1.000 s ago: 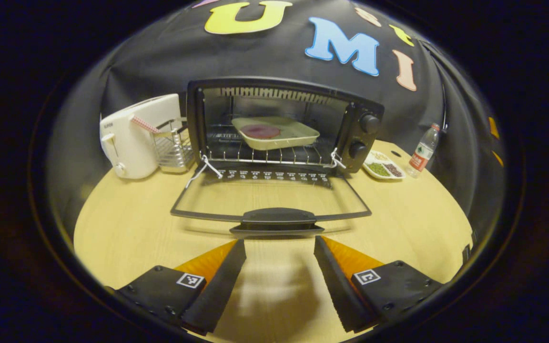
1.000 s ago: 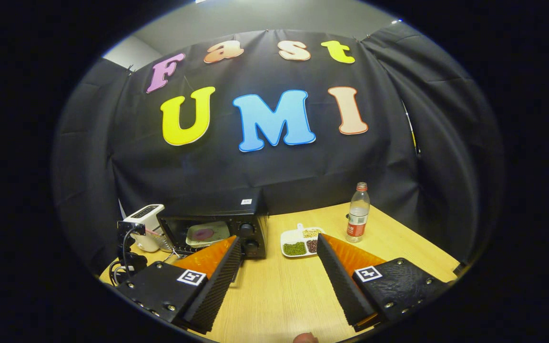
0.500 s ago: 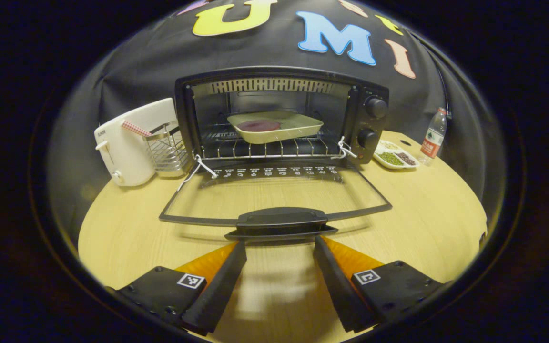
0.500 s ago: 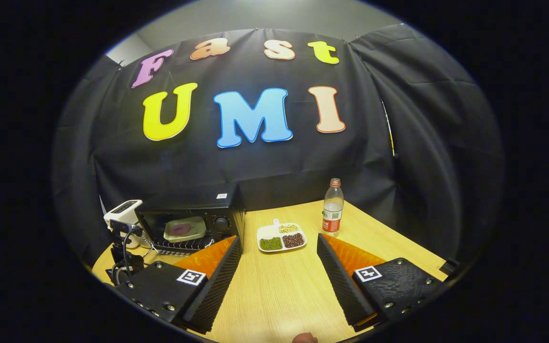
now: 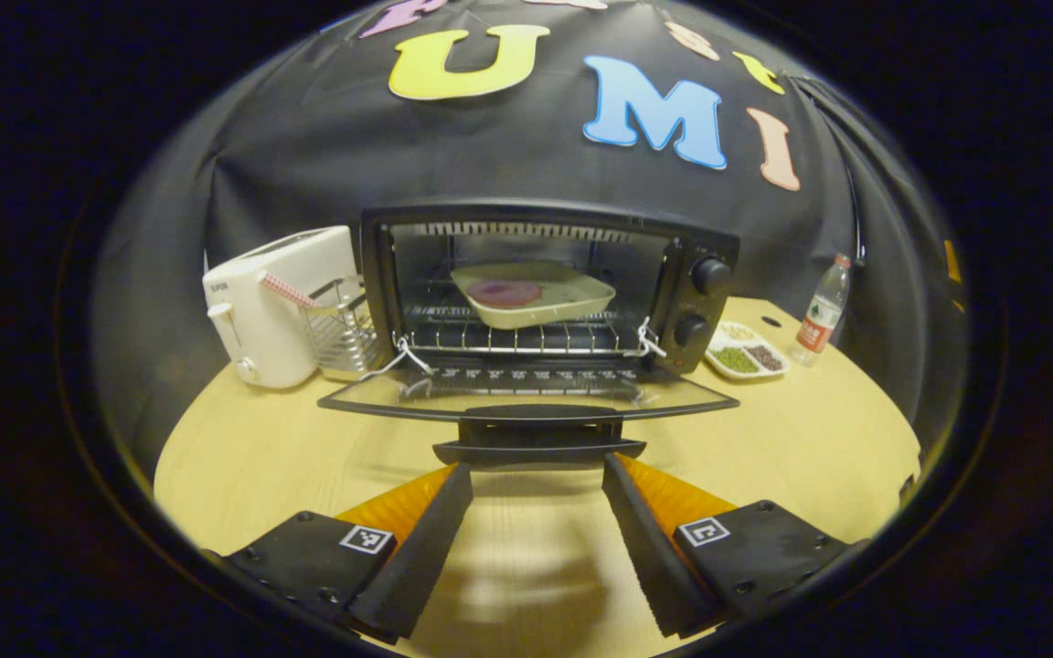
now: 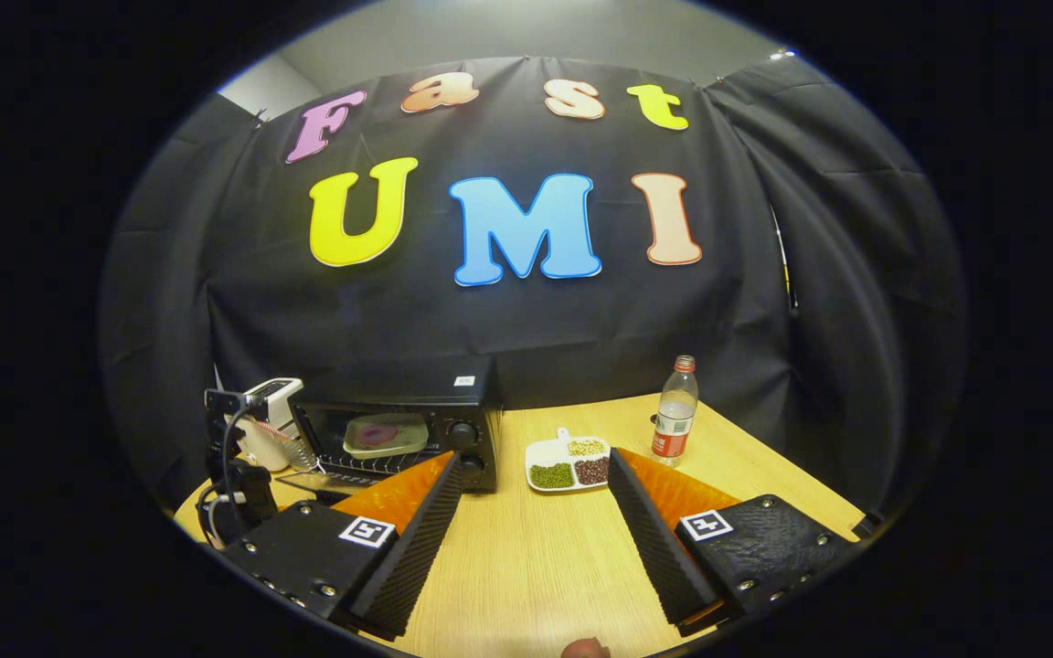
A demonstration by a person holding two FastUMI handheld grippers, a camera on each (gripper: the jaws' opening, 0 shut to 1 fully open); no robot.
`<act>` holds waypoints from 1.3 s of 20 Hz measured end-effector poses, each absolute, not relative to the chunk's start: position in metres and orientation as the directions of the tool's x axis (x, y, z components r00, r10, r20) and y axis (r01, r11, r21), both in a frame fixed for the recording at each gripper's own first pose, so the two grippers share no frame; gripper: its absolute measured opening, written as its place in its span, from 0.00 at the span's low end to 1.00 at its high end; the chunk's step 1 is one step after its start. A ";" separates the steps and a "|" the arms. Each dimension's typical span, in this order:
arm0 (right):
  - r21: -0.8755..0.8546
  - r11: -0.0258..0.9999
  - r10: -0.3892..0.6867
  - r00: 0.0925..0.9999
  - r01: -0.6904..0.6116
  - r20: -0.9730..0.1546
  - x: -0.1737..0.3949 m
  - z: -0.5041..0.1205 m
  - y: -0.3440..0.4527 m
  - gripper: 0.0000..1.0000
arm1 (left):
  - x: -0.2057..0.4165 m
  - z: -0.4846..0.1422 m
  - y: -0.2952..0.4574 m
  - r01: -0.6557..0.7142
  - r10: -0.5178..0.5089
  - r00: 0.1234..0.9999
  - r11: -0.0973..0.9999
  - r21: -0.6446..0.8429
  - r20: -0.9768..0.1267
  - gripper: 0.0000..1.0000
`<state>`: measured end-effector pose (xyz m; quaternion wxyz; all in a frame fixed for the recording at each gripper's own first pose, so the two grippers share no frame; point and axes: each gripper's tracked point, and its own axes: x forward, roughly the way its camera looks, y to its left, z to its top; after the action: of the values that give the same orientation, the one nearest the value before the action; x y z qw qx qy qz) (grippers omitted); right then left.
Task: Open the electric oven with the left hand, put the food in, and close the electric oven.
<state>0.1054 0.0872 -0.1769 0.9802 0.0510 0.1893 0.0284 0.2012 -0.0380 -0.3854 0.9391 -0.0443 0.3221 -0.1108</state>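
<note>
The black electric oven [image 5: 702, 239] stands at the back of the table, its glass door [image 5: 526, 391] lowered flat toward me. Inside on the wire rack rests a cream tray [image 5: 572, 297] holding a round dark-red slice of food [image 5: 503, 292]. The door's black handle [image 5: 537, 437] lies just beyond my left gripper [image 5: 536, 475], which is open with its fingertips either side of the handle, not pressing it. In the right gripper view the oven [image 6: 398, 402] sits at the far left. My right gripper [image 6: 534, 466] hangs open over the table, holding nothing.
A white toaster [image 5: 271, 306] and a wire rack [image 5: 339, 324] stand left of the oven. A divided dish of beans [image 5: 744, 347] and a water bottle [image 5: 821, 306] sit to its right. The other gripper's rig with cables [image 6: 232, 475] appears at the left of the right gripper view.
The left gripper has sunk lower and closer to the door handle, so the door now looks edge-on. The right gripper swung slightly and stays open.
</note>
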 end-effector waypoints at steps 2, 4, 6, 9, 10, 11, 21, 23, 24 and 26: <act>0.108 0.993 0.082 0.923 -0.044 -0.375 0.095 -0.184 0.087 0.98 | 0.213 -0.366 -0.038 0.203 -0.243 0.800 0.970 -0.134 -0.549 0.98; 0.117 0.992 0.088 0.919 -0.046 -0.384 0.085 -0.187 0.086 0.98 | 0.224 -0.355 -0.037 0.213 -0.243 0.816 0.970 -0.118 -0.525 0.97; 0.121 0.992 0.087 0.918 -0.043 -0.387 0.082 -0.186 0.084 0.98 | 0.234 -0.343 -0.038 0.205 -0.245 0.828 0.969 -0.134 -0.504 1.00; 0.108 0.993 0.082 0.921 -0.044 -0.381 0.082 -0.182 0.082 0.98 | 0.250 -0.331 -0.038 0.210 -0.249 0.841 0.968 -0.135 -0.480 1.00; 0.104 0.994 0.080 0.922 -0.043 -0.380 0.083 -0.181 0.082 0.98 | 0.256 -0.328 -0.038 0.213 -0.250 0.845 0.968 -0.132 -0.473 0.98; 0.103 0.994 0.075 0.922 -0.038 -0.380 0.084 -0.180 0.081 0.98 | 0.261 -0.325 -0.037 0.214 -0.248 0.849 0.969 -0.126 -0.467 0.97; 0.143 0.989 0.076 0.957 -0.037 -0.279 0.078 -0.137 0.066 0.98 | 0.238 -0.191 -0.058 0.272 -0.304 0.916 0.950 -0.153 -0.261 1.00; 0.133 0.990 0.080 0.966 -0.048 -0.245 0.075 -0.123 0.056 0.98 | 0.213 -0.157 -0.062 0.262 -0.290 0.932 0.954 -0.148 -0.218 1.00; 0.117 0.992 0.074 0.969 -0.048 -0.235 0.072 -0.119 0.048 0.98 | 0.199 -0.143 -0.062 0.251 -0.275 0.940 0.958 -0.138 -0.200 1.00; 0.093 0.993 0.095 0.972 -0.077 -0.214 0.064 -0.109 0.037 0.98 | 0.168 -0.116 -0.066 0.232 -0.250 0.953 0.965 -0.120 -0.170 0.91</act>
<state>0.0644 0.0374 -0.1094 0.9921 0.0418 0.1098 0.0433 0.1680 -0.0658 -0.1162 0.9870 -0.0491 0.0924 -0.1223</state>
